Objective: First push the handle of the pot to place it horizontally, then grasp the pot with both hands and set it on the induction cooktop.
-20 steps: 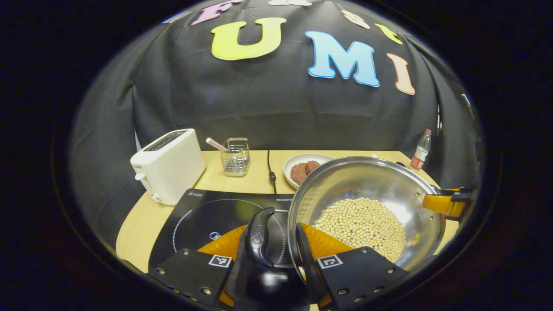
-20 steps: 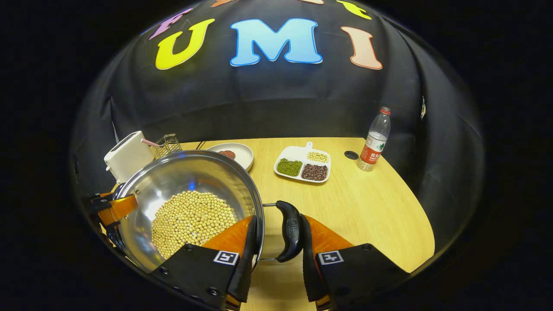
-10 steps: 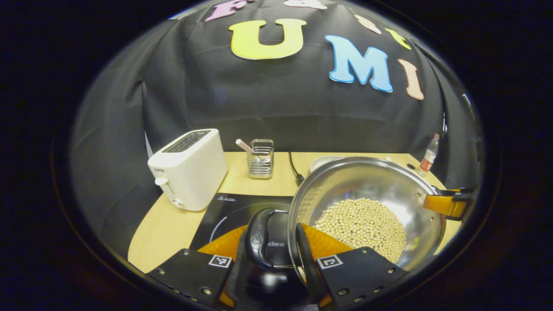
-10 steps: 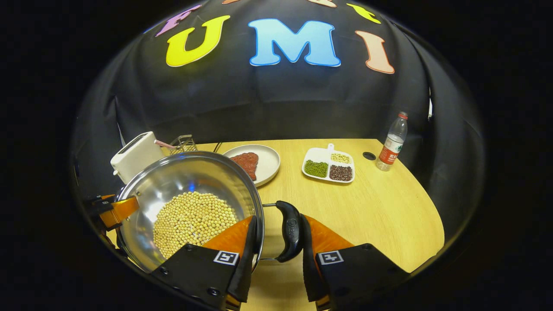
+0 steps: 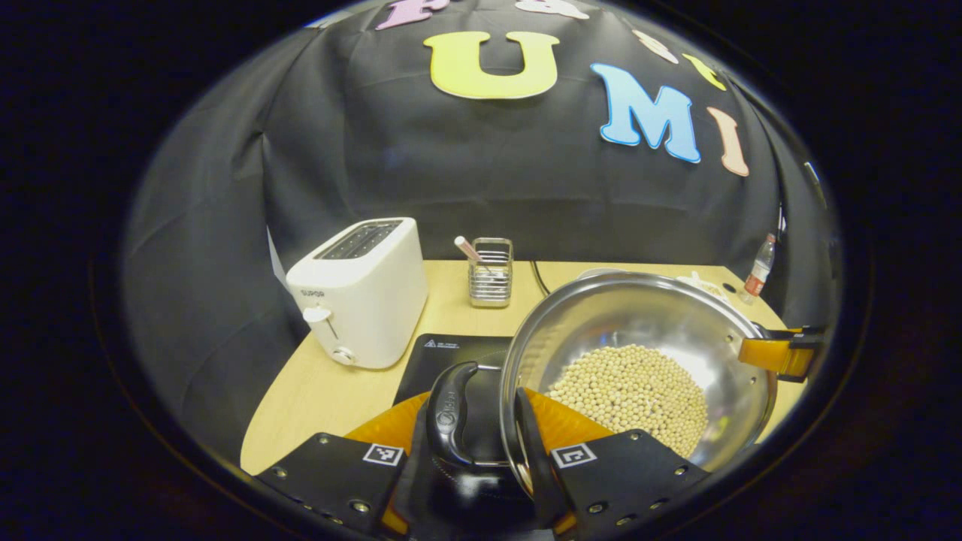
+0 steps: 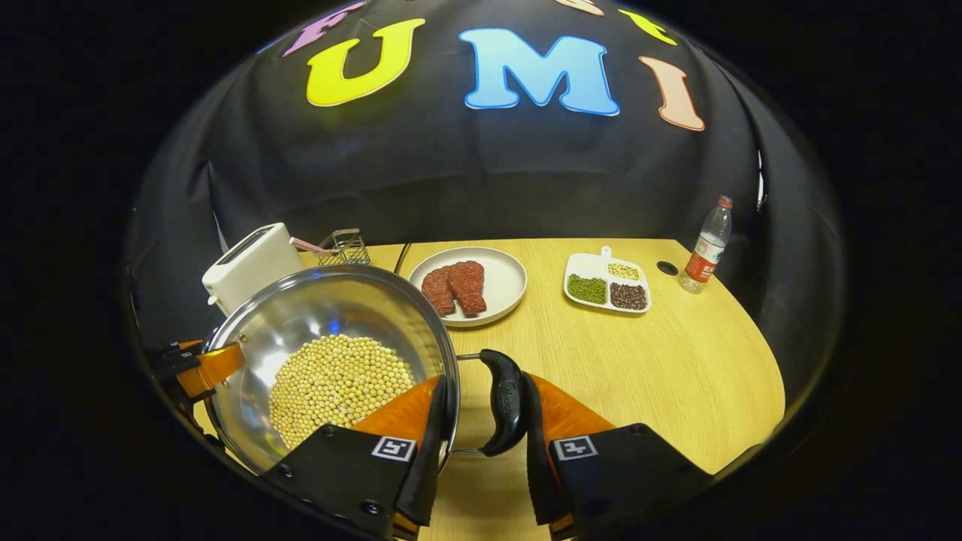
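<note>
At lower centre of the left gripper view: left gripper (image 5: pixel 481 451) closed on pot handle (image 5: pixel 449 415). Induction cooktop (image 5: pixel 443 357) directly beneath and leftward. Pot (image 5: pixel 639 353), steel, shiny, holding pale beans, held aloft; right gripper (image 6: pixel 477 432) clamps the opposite handle (image 6: pixel 505 402).

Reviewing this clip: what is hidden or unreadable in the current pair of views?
- Pot's underside and its height above the induction cooktop: left gripper view, bowl and left gripper cover most of the cooktop.
- Left gripper's far finger contact: hidden behind the pot rim.
- Toaster: right gripper view, lower part behind the pot.
- Bottle: left gripper view, tiny at the edge.
</note>
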Tool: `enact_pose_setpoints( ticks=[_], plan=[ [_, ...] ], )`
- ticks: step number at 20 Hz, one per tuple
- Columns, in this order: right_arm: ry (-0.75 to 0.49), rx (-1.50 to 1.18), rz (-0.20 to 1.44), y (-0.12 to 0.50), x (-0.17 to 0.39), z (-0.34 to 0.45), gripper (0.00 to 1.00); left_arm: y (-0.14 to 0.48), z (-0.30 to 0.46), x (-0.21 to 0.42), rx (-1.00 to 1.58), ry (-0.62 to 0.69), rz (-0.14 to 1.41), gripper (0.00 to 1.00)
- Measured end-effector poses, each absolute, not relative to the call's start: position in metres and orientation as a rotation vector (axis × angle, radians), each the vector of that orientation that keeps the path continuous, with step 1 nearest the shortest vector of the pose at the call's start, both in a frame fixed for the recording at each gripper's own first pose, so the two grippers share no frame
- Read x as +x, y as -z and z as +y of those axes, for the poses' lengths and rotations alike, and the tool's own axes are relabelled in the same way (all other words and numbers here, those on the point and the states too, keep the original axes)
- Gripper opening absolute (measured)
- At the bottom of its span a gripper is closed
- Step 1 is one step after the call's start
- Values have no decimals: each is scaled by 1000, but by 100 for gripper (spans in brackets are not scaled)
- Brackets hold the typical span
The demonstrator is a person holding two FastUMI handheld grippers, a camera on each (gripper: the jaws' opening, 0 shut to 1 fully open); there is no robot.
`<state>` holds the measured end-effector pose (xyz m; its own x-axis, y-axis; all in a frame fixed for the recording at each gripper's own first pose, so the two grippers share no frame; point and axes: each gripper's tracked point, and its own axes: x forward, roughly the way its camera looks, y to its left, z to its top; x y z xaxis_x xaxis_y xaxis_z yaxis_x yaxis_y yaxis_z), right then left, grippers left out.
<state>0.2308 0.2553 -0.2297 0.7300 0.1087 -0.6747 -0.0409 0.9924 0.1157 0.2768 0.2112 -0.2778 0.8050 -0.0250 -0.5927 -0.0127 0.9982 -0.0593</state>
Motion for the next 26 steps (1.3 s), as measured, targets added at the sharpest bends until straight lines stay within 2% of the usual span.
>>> enact_pose_setpoints(
  ticks=[1,2,4,5,6,7,10,12,15,16,17,19,20,21,22,25,26],
  plan=[
    [-86,95,750,230,230,260,49,280,218,275,-63,4,639,56],
    [-90,95,751,230,231,266,55,280,224,276,-66,1,641,56],
    [-98,105,749,229,232,278,52,284,235,277,-68,0,649,56],
    [-104,106,750,230,232,284,49,287,241,277,-70,-3,647,59],
    [-108,109,749,230,234,289,49,288,246,277,-72,-7,649,59],
    [-111,110,750,230,234,293,55,289,251,278,-71,-10,652,56],
    [-122,111,756,234,237,307,48,293,265,280,-64,-15,655,56],
    [-129,112,758,235,238,316,55,294,275,281,-62,-18,658,59],
    [-135,109,763,237,238,325,52,303,282,283,-64,-19,664,56],
    [-135,109,769,238,238,327,55,305,285,283,-66,-17,667,59],
    [-136,112,773,240,239,330,48,307,286,283,-68,-18,671,56],
    [-137,114,770,239,241,334,49,309,291,285,-67,-18,667,53],
    [-137,112,769,239,242,335,52,310,291,287,-66,-16,663,56],
    [-139,114,771,240,242,336,48,310,293,285,-65,-16,663,56],
    [-139,118,777,241,242,336,52,311,293,288,-67,-13,664,56],
    [-145,123,778,245,243,335,51,313,292,286,-48,-7,663,59],
    [-151,130,771,243,244,335,58,313,291,285,-29,-9,662,58]
  ],
)
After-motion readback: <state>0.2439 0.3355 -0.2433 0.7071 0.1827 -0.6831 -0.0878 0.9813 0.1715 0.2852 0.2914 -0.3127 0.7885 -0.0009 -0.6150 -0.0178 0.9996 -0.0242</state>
